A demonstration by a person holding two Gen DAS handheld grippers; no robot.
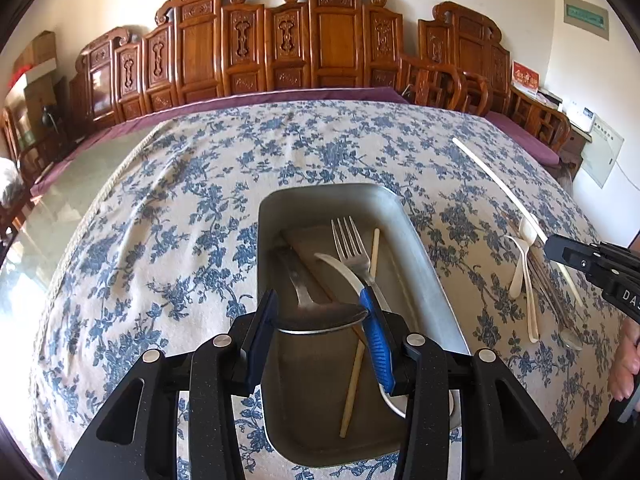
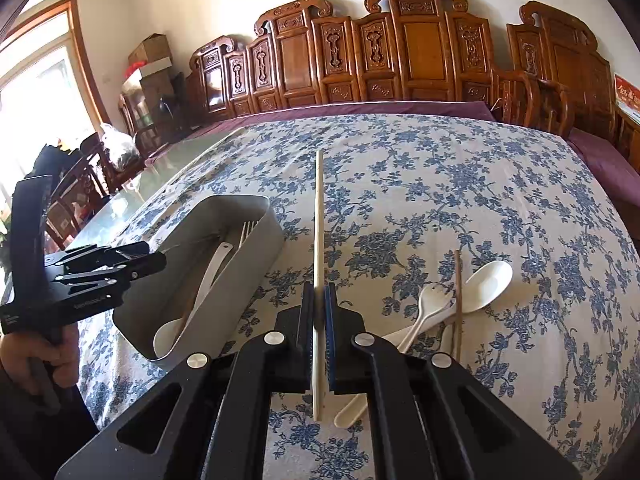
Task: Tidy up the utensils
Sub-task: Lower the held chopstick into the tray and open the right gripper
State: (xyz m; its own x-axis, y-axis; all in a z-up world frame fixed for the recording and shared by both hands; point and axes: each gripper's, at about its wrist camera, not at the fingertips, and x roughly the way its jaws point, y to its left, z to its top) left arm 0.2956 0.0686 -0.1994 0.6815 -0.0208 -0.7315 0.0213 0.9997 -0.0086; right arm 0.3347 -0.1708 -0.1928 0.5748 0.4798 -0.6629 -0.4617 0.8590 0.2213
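Left gripper (image 1: 320, 316): fingers pinching a metal spoon (image 1: 320, 318) across its bowl, the handle running away from the camera and down into the metal tray (image 1: 424, 248). Step in hand, as judged: lowering this spoon into the tray; best done by bringing the bowl low and in line with the tray's long side before the fingers spread, so it settles beside the pieces already there, not across them. Tray contents: fork (image 1: 352, 248), tines to the far end; white spoon (image 1: 340, 272); pale chopstick (image 1: 358, 344) lying roughly along the tray's length. Right gripper (image 2: 319, 320): fingers pressed together on a second pale chopstick (image 2: 319, 240), held near its near end, long axis pointing straight away from the camera toward the far side of the table, tip well out over the floral cloth (image 2: 480, 184). Judged next for the tray; it should swing to match the tray's length first. On the cloth to the right: two white spoons (image 2: 484, 284), bowls pointing away, crossed by a thin brown chopstick (image 2: 458, 300) lying near-to-far. Beyond the table: carved wooden chairs (image 2: 420, 44) along the wall.
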